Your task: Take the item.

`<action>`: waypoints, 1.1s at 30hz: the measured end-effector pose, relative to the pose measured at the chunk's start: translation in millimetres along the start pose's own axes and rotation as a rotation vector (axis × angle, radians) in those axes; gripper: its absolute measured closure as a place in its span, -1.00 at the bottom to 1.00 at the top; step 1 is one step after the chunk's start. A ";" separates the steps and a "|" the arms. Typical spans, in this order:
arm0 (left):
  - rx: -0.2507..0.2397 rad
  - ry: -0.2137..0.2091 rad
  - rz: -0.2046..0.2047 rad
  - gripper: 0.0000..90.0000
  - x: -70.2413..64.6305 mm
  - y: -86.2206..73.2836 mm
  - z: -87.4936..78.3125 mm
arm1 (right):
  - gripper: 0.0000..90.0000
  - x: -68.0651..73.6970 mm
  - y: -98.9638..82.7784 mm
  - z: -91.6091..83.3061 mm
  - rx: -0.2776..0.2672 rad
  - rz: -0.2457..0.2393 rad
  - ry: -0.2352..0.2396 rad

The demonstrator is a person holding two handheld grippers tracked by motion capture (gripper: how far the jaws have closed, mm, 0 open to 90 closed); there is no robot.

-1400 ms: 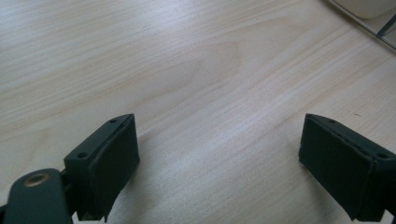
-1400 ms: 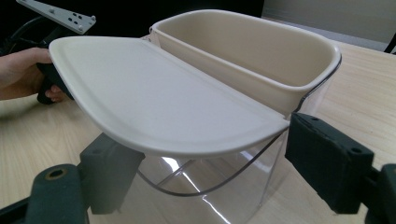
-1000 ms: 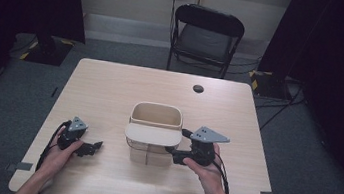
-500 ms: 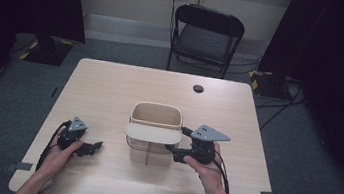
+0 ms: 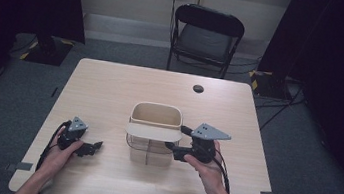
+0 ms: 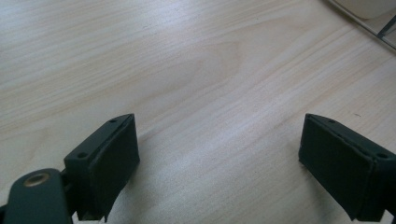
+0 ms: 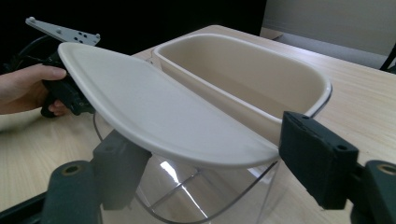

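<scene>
Nearest, two hands on the table (image 5: 110, 94), each with a gripper: left gripper (image 5: 88, 147) low at the left, jaws spread wide over bare wood with nothing in between, right gripper (image 5: 173, 149) just beside the bin (image 5: 153, 134), jaws just now closing in yet spread, one on each side of the near tip of the cream flap lid (image 7: 154, 107), pads not seen pressing on it. In the middle of the table, the bin, clear below and cream on top, lid tilted up on the near half, far half open. Farther back, a small black disc (image 5: 198, 88) on the wood, then a black chair (image 5: 207, 38) behind the table.
</scene>
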State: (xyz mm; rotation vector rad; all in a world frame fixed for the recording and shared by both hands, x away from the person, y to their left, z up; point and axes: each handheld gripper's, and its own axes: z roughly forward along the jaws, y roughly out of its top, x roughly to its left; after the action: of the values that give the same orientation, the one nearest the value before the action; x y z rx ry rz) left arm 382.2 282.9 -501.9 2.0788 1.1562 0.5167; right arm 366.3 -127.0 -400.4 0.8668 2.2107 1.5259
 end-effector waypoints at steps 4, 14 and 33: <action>-0.001 -0.002 -0.003 -0.74 -0.1 -0.1 0.1 | -0.43 1.1 1.1 1.7 -0.001 -0.001 0.006; 0.000 -0.002 -0.001 -0.74 0.0 0.0 0.1 | -0.27 0.0 4.5 0.9 -0.003 0.010 0.031; -0.001 -0.002 -0.004 -0.75 -0.2 -0.1 0.2 | -0.17 -1.7 7.6 1.6 -0.009 0.017 0.043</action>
State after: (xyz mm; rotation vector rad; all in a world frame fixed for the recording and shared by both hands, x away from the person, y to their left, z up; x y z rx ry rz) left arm 382.2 282.6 -502.0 2.0754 1.1577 0.5131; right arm 370.8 -125.1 -394.1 0.8597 2.2309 1.5753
